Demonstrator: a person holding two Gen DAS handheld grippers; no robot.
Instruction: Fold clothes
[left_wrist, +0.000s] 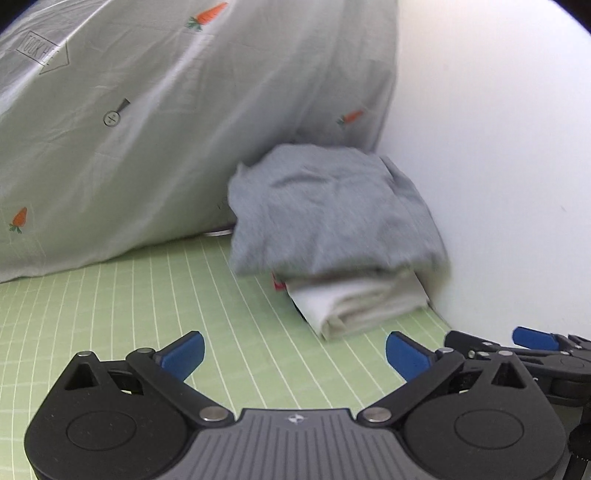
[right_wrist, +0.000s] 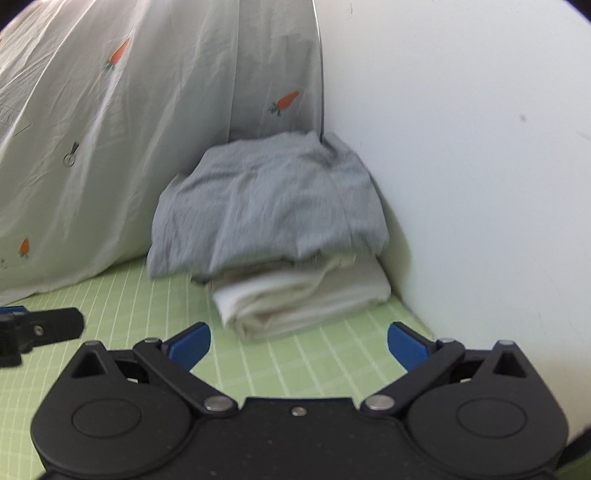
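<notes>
A folded grey garment (left_wrist: 332, 210) (right_wrist: 266, 206) lies on top of a folded white garment (left_wrist: 354, 302) (right_wrist: 299, 299), stacked in the corner on the green grid mat (left_wrist: 147, 306) (right_wrist: 147, 306). My left gripper (left_wrist: 294, 352) hovers over the mat in front of the stack, open, nothing between its blue-tipped fingers. My right gripper (right_wrist: 298, 345) is also open and empty, just short of the white garment. The right gripper's fingers (left_wrist: 535, 338) show at the right edge of the left wrist view; part of the left gripper (right_wrist: 44, 325) shows at the left edge of the right wrist view.
A pale sheet printed with carrots (left_wrist: 147, 129) (right_wrist: 92, 147) hangs as a backdrop behind and left of the stack, reaching the mat. A white wall (left_wrist: 498, 147) (right_wrist: 461, 166) closes the right side next to the stack.
</notes>
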